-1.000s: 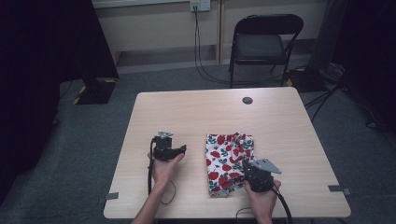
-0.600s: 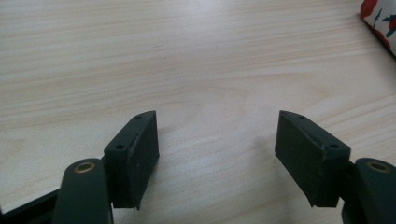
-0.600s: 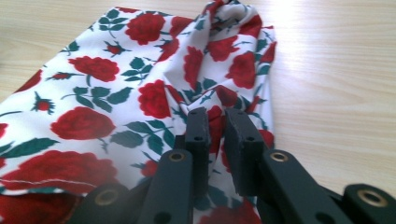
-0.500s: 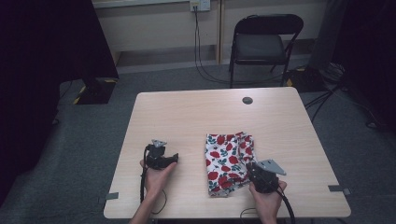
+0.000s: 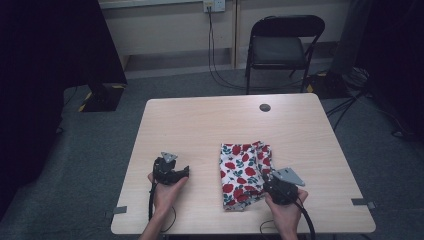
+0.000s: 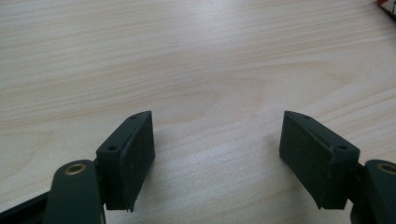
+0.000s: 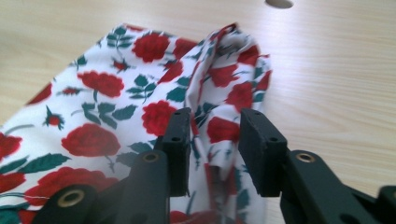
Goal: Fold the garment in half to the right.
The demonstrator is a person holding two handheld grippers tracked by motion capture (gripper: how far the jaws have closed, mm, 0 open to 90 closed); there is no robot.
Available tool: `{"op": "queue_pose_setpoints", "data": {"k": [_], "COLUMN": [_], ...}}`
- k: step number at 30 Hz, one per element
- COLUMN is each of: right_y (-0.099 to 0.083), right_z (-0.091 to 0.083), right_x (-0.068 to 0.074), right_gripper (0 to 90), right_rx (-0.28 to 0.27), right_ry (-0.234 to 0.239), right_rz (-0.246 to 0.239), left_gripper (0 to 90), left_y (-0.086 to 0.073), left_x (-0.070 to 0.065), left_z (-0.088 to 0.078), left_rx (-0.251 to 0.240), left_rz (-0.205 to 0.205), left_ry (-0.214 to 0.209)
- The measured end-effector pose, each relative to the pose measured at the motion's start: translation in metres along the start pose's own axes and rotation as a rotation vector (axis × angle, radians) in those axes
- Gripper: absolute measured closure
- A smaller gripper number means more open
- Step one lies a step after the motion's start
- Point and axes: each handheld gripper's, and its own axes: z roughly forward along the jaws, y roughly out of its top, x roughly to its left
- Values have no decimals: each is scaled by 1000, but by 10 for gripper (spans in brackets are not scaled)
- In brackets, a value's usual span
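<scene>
The white cotton cloth printed with red roses and green leaves (image 5: 245, 175) lies folded into a narrow stack at the near right of the pale wooden table (image 5: 210, 125) in the high view, so the folding looks nearly finished. The right gripper (image 5: 272, 186) sits at its near right edge; the left gripper (image 5: 181, 172) hovers well apart.

In the left gripper view, the jaws stand spread over bare wood.

In the right gripper view, the jaws have just been opening around a raised ridge of cloth (image 7: 219, 121), seemingly no longer pinching it.

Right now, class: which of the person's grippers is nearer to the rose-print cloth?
Right. The right gripper has a raised fold of the rose-print cloth between its jaws, which have just been opening. The left gripper hovers over bare table, apart from the cloth.
</scene>
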Motion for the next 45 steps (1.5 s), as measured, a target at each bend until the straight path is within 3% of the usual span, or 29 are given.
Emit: {"op": "queue_pose_setpoints", "data": {"k": [2,5,9,16,20,24,27,31,34,39,45], "right_y": [-3,-9,-14,-17,-19,-12,-2,6,4,-9,-22], "right_z": [9,18,18,17,16,6,-4,-6,-1,5,9], "right_x": [2,3,0,-4,-5,-3,6,23,37,49,53], "right_gripper": [656,762,886,872,764,563,408,280,235,207,176], "right_rx": [28,54,61,74,89,54,-3,-3,22,59,93], "right_ry": [12,14,5,-31,-66,-59,-14,93,141,155,152], "right_rz": [1,7,43,56,56,64,68,50,8,-22,-29], "left_gripper": [262,262,261,257,256,255,252,251,251,245,242], "left_y": [-1,-1,-1,-1,-1,-1,-1,-2,-3,-3,-3], "left_x": [0,0,0,2,3,3,3,3,3,4,4], "left_z": [0,0,0,1,1,1,1,1,1,1,1], "left_rx": [-5,-7,-7,-11,-16,-16,-16,-20,-29,-29,-29], "left_rz": [1,2,3,3,3,3,4,2,2,8,10], "left_ry": [-2,-2,-2,0,0,2,1,0,-2,-5,-6]}}
